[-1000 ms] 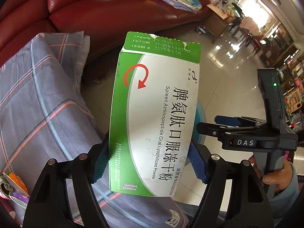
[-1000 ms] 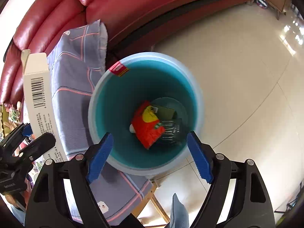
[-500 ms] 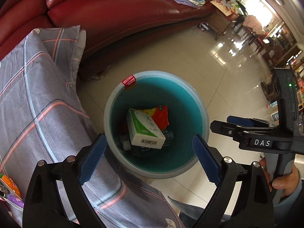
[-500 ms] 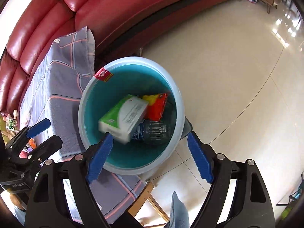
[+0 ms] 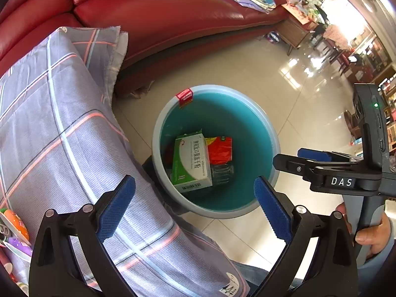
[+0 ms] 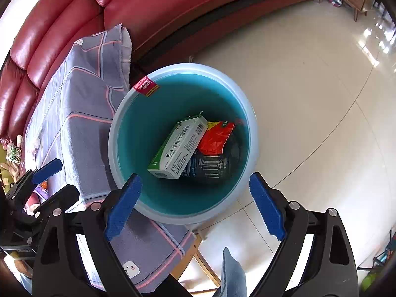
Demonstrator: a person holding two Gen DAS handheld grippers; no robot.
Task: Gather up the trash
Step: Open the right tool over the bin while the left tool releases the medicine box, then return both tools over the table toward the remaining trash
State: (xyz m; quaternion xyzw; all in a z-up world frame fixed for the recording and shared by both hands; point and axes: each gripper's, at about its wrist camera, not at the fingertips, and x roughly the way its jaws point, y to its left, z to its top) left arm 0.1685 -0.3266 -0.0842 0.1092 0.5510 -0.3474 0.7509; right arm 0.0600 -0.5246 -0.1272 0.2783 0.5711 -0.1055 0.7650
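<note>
Left wrist view: the green-and-white cardboard medicine box (image 5: 191, 162) is no longer in the left claw (image 5: 193, 208), now wide open and empty, but inside the round teal plastic bin (image 5: 268, 133).
One item binned; the right claw (image 6: 195, 204), equally agape, holds nothing. Only the right wrist view clearly shows the dark ribbed bottle (image 6: 210, 167) beside the box; only the left shows colourful litter (image 5: 14, 225) remaining on the cloth-covered tabletop (image 5: 49, 136).

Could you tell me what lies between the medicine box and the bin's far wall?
A red snack wrapper, beside the medicine box inside the bin; clearest in the right wrist view.
</note>
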